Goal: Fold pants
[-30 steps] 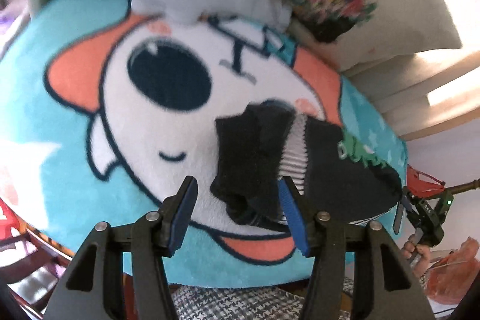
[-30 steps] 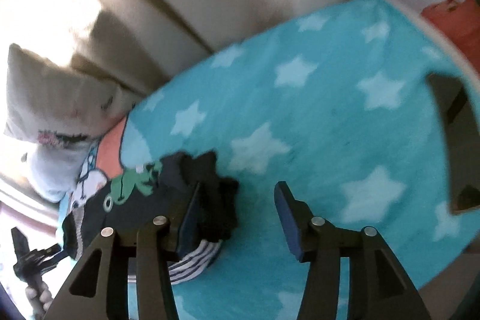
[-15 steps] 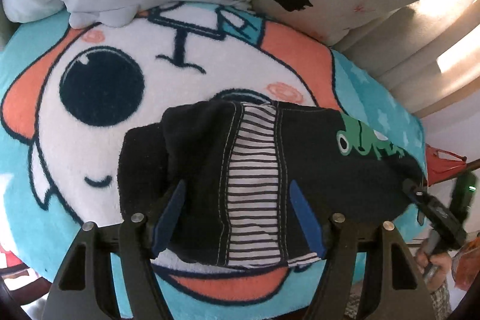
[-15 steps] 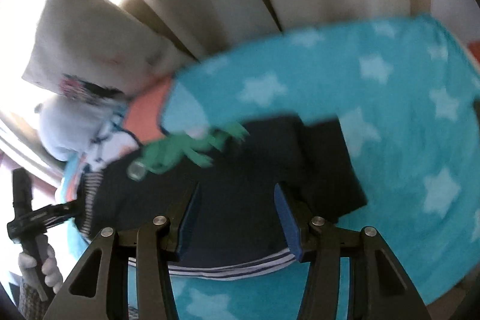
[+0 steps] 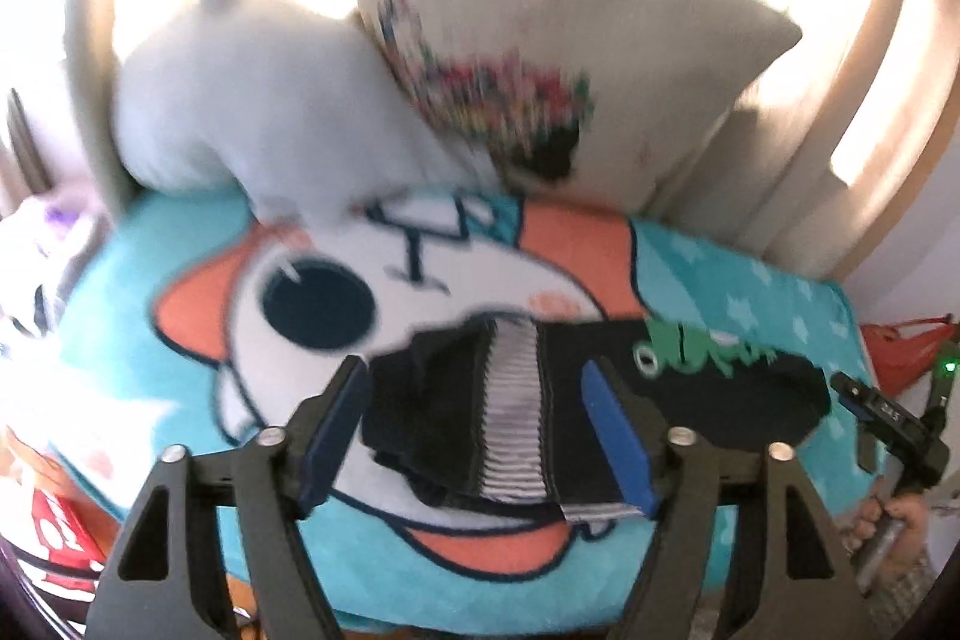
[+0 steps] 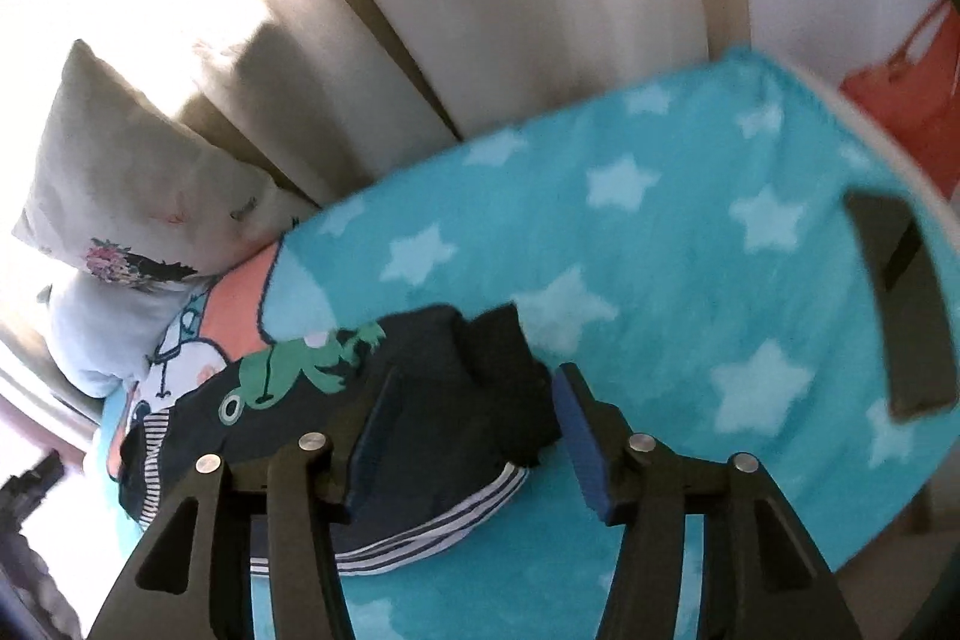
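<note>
At the far left of the left wrist view we see a white plush pillow leaning against a cream printed cushion, both at the head of the turquoise cartoon blanket. Our left gripper is spread wide with nothing between its blue pads; beyond it the dark pants lie in a folded bundle on the blanket, a striped panel facing us and a green frog print toward the right. Further right, our right gripper pokes in at the pants' far end.

In the right wrist view the cushion sits at the left, then the pants lie bunched on the starred blanket, striped hem at the near edge. The right gripper hangs over them, jaws apart and holding nothing.
</note>
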